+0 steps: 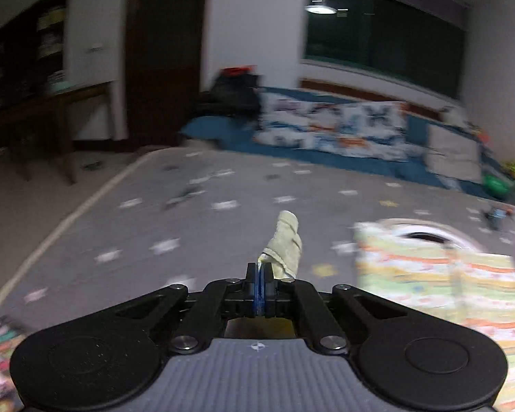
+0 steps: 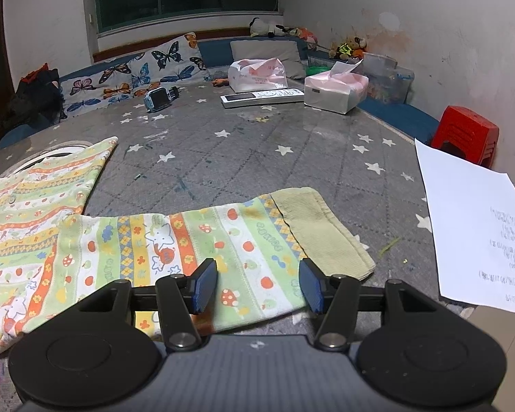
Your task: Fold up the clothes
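Child's patterned cotton top (image 2: 68, 213), green/orange/yellow stripes, lies flat on grey star-print mat (image 2: 257, 151). One sleeve (image 2: 223, 240) w/ ribbed beige cuff (image 2: 322, 230) runs crosswise directly ahead of right gripper (image 2: 257, 285), jaws spread, holding nothing. Left gripper (image 1: 260, 271) is clamped on other beige cuff (image 1: 285, 243), lifted; body of top to its right.
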